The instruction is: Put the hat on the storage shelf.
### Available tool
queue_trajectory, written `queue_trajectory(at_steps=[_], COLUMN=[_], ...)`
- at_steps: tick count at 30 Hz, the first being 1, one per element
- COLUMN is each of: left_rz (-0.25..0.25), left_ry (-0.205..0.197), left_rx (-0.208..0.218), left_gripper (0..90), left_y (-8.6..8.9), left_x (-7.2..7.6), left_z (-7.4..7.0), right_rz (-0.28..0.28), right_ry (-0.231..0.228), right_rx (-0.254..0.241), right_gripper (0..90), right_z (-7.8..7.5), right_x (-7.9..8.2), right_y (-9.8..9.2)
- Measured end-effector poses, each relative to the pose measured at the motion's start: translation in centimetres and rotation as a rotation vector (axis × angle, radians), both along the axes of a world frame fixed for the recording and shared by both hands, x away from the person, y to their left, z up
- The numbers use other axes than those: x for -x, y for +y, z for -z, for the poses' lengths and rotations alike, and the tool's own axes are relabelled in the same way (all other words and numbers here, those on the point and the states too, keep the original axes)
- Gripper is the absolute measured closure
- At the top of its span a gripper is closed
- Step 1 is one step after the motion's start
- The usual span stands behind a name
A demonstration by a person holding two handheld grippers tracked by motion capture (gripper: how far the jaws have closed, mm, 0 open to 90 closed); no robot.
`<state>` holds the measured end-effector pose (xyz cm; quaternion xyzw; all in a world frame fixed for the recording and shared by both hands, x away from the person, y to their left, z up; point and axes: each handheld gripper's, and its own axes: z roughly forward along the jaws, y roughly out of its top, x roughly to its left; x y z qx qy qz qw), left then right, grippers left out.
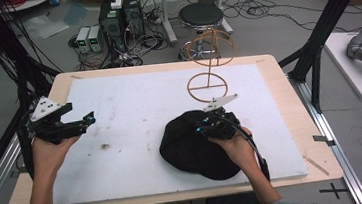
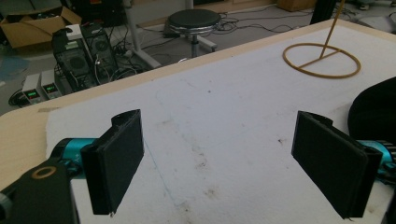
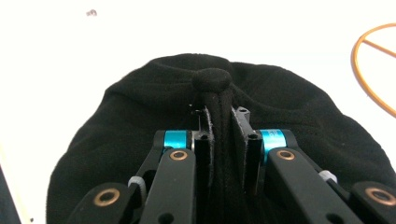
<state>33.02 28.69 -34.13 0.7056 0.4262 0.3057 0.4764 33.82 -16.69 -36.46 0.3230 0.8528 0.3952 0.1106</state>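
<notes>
The right gripper (image 3: pixel 223 135) pinches a fold of the black fabric cap (image 3: pixel 154 102) at lower centre; the left gripper (image 2: pixel 219 163), lower left, is wide apart.

No legible text, label or brand appears on any surface. The two small grey boxes (image 2: pixel 40 88) on the floor beyond the table's far left edge carry green lit displays, possibly digits, but too small to read. A black cross mark (image 1: pixel 333 190) stands on the floor at near right.
</notes>
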Motion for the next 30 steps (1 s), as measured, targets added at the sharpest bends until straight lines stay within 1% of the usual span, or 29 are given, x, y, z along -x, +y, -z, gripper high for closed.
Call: queue_trajectory(at_steps=[3, 11, 14, 15, 16, 19, 20, 23, 25, 26, 29, 30], left_rz=[-0.002, -0.003, -0.002, -0.001, -0.001, 0.0, -0.001, -0.002, -0.002, -0.002, -0.006, -0.006], left_ry=[-0.005, -0.013, -0.012, -0.011, -0.011, -0.012, -0.011, -0.012, -0.013, -0.013, -0.013, -0.012], left_rx=[0.006, 0.01, 0.008, 0.008, 0.009, 0.011, 0.01, 0.013, 0.013, 0.012, 0.017, 0.012], left_gripper=[17.1, 17.1, 17.1, 17.2, 17.2, 17.1, 17.1, 17.1, 17.1, 17.1, 17.1, 17.1], left_y=[0.1, 0.3, 0.3, 0.3, 0.2, 0.2, 0.2, 0.2, 0.3, 0.3, 0.3, 0.4], left_x=[0.1, 0.2, 0.2, 0.2, 0.2, 0.2, 0.2, 0.2, 0.2, 0.1, 0.1, 0.1], left_z=[-0.1, -0.3, -0.4, -0.3, -0.3, -0.4, -0.4, -0.4, -0.4, -0.4, -0.4, -0.4], right_rz=[0.002, 0.011, 0.023, 0.028, 0.028, 0.036, 0.044, 0.052, 0.073, 0.073, 0.088, 0.093], right_ry=[-0.012, -0.073, -0.099, -0.111, -0.111, -0.129, -0.131, -0.139, -0.148, -0.148, -0.167, -0.171], right_rx=[-0.008, -0.044, -0.063, -0.077, -0.077, -0.093, -0.109, -0.117, -0.133, -0.133, -0.148, -0.155], right_gripper=[82.1, 82.3, 82.3, 82.3, 82.3, 82.3, 82.3, 82.2, 82.3, 82.3, 82.3, 82.3], right_z=[-0.3, -2.2, -2.8, -3.2, -3.2, -3.9, -4.2, -4.5, -5.1, -5.1, -5.9, -6.2], right_x=[0.1, 0.8, 1.0, 1.0, 1.0, 1.0, 1.0, 1.0, 0.9, 0.9, 0.7, 0.6], right_y=[-0.1, -0.8, -1.3, -1.7, -1.7, -2.3, -2.6, -3.1, -3.7, -3.7, -4.4, -4.6])
